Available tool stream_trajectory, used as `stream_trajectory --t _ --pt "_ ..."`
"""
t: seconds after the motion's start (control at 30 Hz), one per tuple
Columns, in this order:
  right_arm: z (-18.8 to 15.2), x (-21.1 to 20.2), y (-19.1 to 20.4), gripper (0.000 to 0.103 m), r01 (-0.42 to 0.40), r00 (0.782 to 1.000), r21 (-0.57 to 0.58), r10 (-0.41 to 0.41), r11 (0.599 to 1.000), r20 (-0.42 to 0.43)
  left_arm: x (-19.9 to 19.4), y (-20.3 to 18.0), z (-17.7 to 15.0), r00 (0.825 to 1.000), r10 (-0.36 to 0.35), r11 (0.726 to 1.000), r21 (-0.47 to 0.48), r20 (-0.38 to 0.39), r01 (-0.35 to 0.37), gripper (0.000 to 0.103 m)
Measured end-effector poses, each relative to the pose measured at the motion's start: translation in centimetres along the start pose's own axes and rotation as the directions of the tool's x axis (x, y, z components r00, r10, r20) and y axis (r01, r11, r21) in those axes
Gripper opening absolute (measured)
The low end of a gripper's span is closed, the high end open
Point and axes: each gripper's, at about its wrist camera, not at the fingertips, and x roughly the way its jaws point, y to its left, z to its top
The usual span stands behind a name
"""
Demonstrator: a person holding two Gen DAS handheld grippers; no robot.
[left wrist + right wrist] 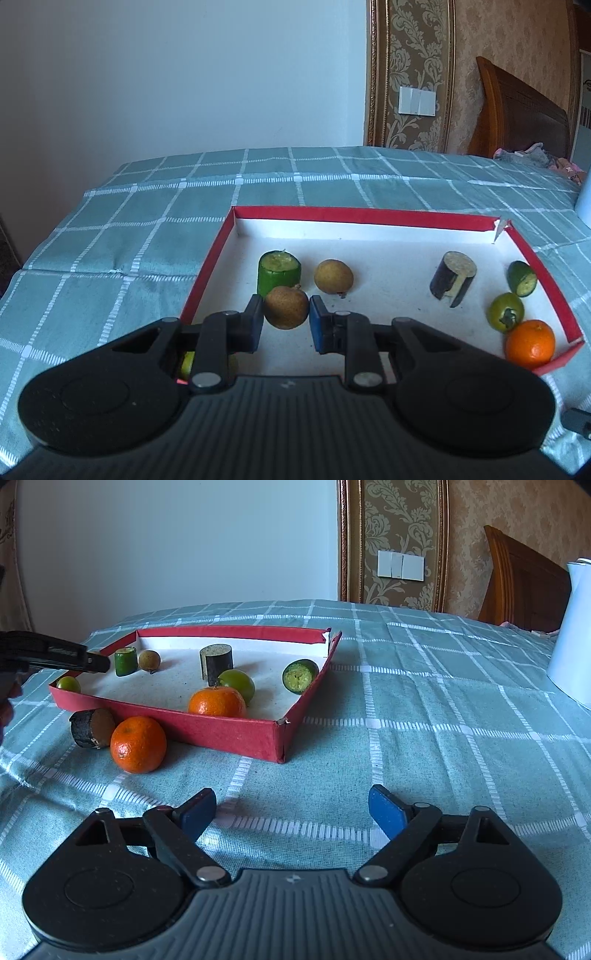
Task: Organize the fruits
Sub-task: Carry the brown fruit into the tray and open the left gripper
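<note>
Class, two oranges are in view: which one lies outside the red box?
The orange on the tablecloth, beside the dark cut piece against the box's near wall; the other orange sits inside.

Likely a home bedroom: wooden headboard (517, 110), damask wallpaper (410, 66).

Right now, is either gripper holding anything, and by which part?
The left gripper holds a small brown round fruit, pads pressing on its two opposite sides, over the red tray. The right gripper is open and empty.
</note>
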Motion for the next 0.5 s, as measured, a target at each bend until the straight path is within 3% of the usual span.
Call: stream_trajectory --t 0.27,0.5 --pt "0.0 0.1 0.0 0.091 -0.001 1.000 -0.003 0.001 1.000 -0.001 2.9 0.4 -0.4 0.999 0.031 0.999 -0.013 -0.029 -0.031 0.024" --pt "0.0 0.2 0.0 0.091 0.000 1.000 -0.005 0.000 1.000 -0.002 3.0 0.5 -0.8 0.999 0.034 0.999 -0.020 -0.009 -0.034 0.025"
